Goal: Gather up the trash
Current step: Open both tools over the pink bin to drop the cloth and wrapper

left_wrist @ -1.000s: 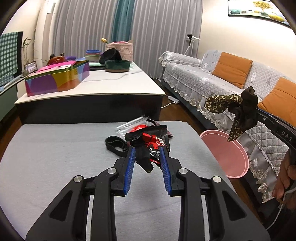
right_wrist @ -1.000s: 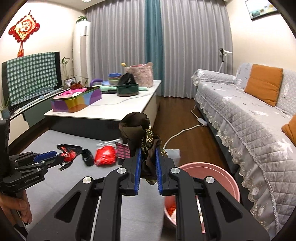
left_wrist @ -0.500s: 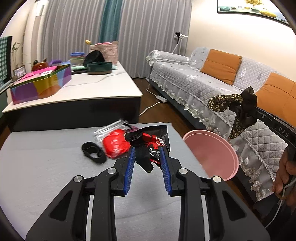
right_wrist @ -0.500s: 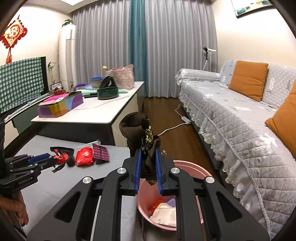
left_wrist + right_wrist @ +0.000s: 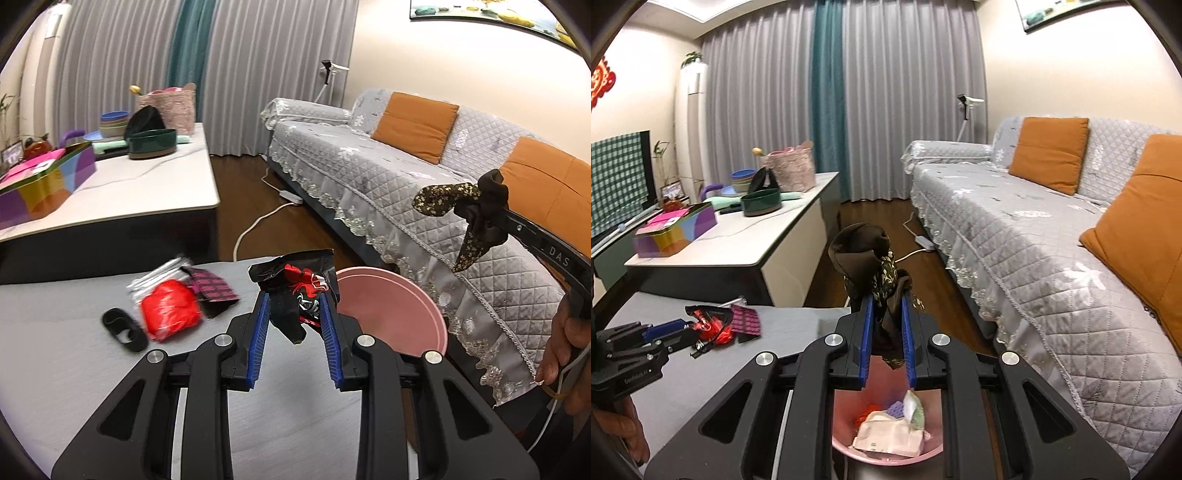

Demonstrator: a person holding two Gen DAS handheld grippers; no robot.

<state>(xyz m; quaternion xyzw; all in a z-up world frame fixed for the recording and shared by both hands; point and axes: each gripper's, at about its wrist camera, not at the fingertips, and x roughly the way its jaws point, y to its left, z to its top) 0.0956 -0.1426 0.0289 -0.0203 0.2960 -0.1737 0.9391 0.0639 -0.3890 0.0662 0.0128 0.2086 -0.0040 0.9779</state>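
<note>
Pinched between the blue pads of the left tongs [image 5: 294, 314], a crumpled black and red foil wrapper [image 5: 297, 286] is held at the centre of the left wrist frame, above the grey cloth-covered worktop [image 5: 66, 362]. A round pink plastic bin [image 5: 391, 314] is seen just right of it. A dark brown floral fabric scrap [image 5: 873, 273] is clamped by the right tongs [image 5: 885, 332] at mid-frame, above the bin holding discarded paper [image 5: 890, 435]. At lower left, a red crumpled bag [image 5: 170, 310], a pink patterned packet [image 5: 214, 290] and a black ring [image 5: 123, 328] are left lying on the worktop.
</note>
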